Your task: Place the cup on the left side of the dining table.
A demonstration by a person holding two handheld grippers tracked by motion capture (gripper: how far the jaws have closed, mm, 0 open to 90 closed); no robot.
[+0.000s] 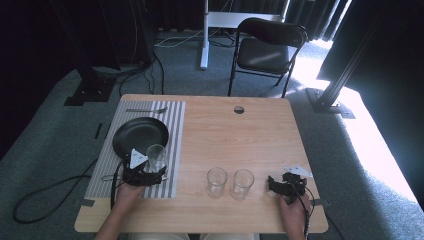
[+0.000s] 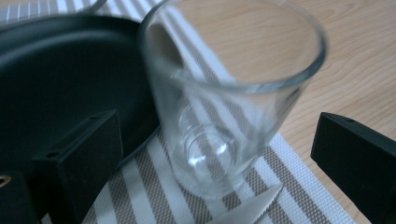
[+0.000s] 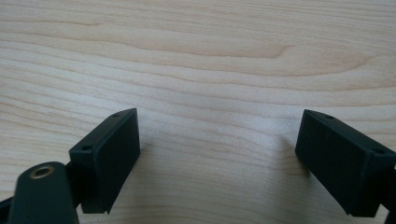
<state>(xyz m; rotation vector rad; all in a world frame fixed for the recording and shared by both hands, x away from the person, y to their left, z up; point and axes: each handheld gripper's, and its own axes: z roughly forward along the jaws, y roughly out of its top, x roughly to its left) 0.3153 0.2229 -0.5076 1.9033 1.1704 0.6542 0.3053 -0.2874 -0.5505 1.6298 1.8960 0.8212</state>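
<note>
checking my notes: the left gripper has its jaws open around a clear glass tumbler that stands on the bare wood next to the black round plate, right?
Not quite. The clear glass tumbler stands on the grey-and-white striped placemat, not on bare wood; the left gripper view shows the stripes under its base. The rest holds: the left gripper has its jaws open on either side of it, next to the black round plate.

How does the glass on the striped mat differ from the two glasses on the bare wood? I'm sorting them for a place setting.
The glass on the mat stands on the striped placemat beside the black plate; the pair of glasses stands side by side on the bare table. The mat glass sits between the left gripper's open jaws, untouched; the pair has no gripper around it. All look clear, empty and upright.
</note>
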